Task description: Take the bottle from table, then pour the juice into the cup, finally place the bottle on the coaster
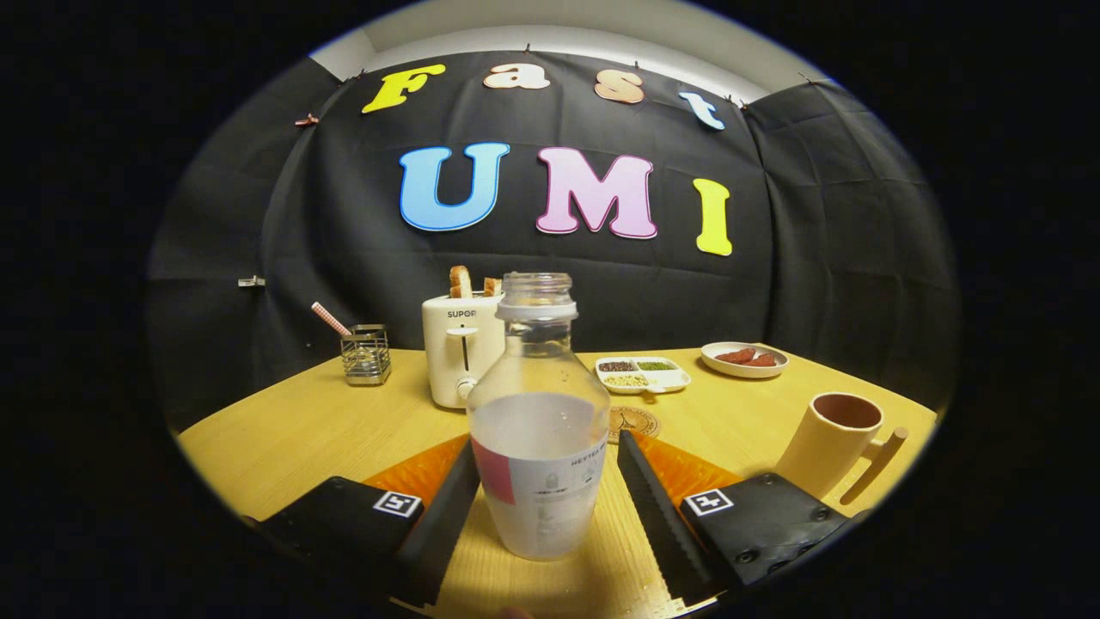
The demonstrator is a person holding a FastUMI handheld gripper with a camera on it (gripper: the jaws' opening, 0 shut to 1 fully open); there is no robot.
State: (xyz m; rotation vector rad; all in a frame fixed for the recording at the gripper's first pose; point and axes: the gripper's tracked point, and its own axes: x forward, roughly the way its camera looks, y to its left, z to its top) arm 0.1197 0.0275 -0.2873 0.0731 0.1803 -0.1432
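The gripper (546, 481) is held spread wide, its two black fingers (447, 516) set on either side of the bottle (540, 413) with a clear gap left on each side, so nothing is grasped. The bottle is seen standing upright on the table (292, 430), between the fingers and near the table's front edge. It is a single clear plastic bottle with no cap on its threaded neck, a pale ring below the mouth, cloudy whitish juice filling roughly its lower half, and a white label with a pink patch wrapped around the lower body.

Just beyond the bottle, a round brownish coaster (636, 421) is partly hidden behind it. One cream cup (838, 443) with a dark inside and a handle is placed toward the table's right edge, beside the right finger. Along the far edge are found one white toaster (460, 352) with two slices of bread (461, 282) raised in it, one wire holder (365, 354) with a striped stick, one divided white tray (644, 376) of grains, and one small plate (743, 359) carrying reddish pieces.
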